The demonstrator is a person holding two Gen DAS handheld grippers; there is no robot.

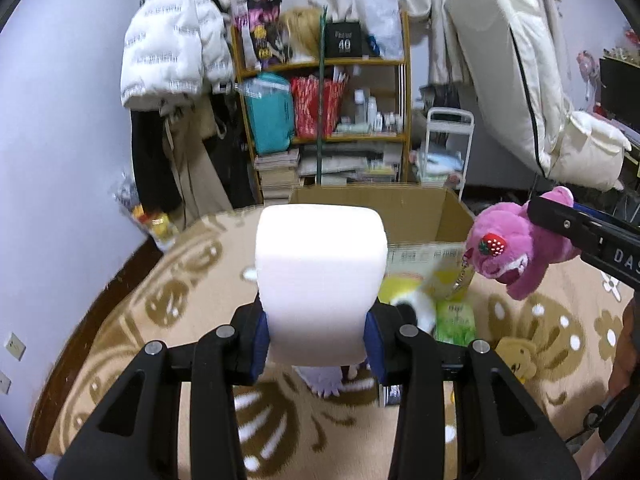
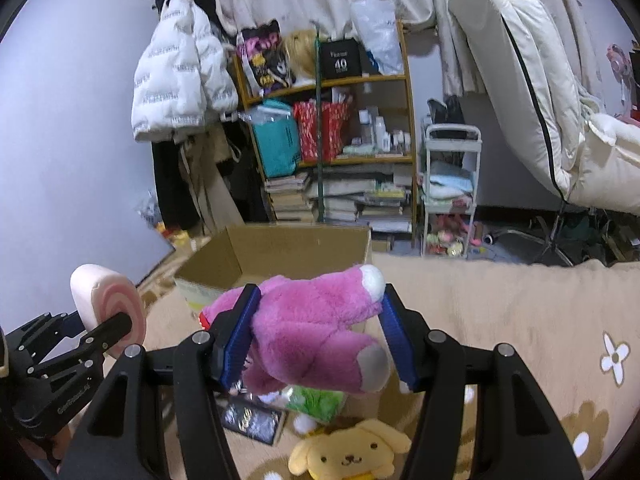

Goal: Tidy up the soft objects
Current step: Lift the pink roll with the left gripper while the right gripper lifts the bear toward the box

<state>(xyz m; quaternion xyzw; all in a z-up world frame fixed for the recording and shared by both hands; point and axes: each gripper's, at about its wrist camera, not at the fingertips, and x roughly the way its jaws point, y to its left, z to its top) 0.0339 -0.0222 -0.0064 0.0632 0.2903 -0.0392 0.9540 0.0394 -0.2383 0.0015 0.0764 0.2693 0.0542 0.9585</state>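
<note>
Between the pads of the left gripper (image 1: 318, 334) a white foam roll (image 1: 320, 272) is clamped, its sides squeezed in a little; judged very light, spongy and easily dented, so it is best taken across the middle as here. In the right wrist view the same roll shows a pink spiral end face at 9 o'clock. It sits dead centre of the left claw, projecting toward 12 o'clock.

Between the blue pads of the right gripper (image 2: 316, 330) a pink plush bear (image 2: 316, 328) is held across the body, legs hanging toward 5 o'clock. It is judged light, limp and squashy, fur a bit slippery; a torso grip is safer than a limb or the keychain seen in the left view.

Below, at 6 o'clock, a yellow dog plush (image 2: 348, 454) and a green pack (image 2: 320, 400) are left on the beige rug (image 2: 520, 320).

Further out, at 12 o'clock of both claws, an open cardboard box (image 2: 280, 252) is seen, near but not yet under either item; likely the drop spot. Beyond it a cluttered shelf (image 2: 332, 140) is seen.
</note>
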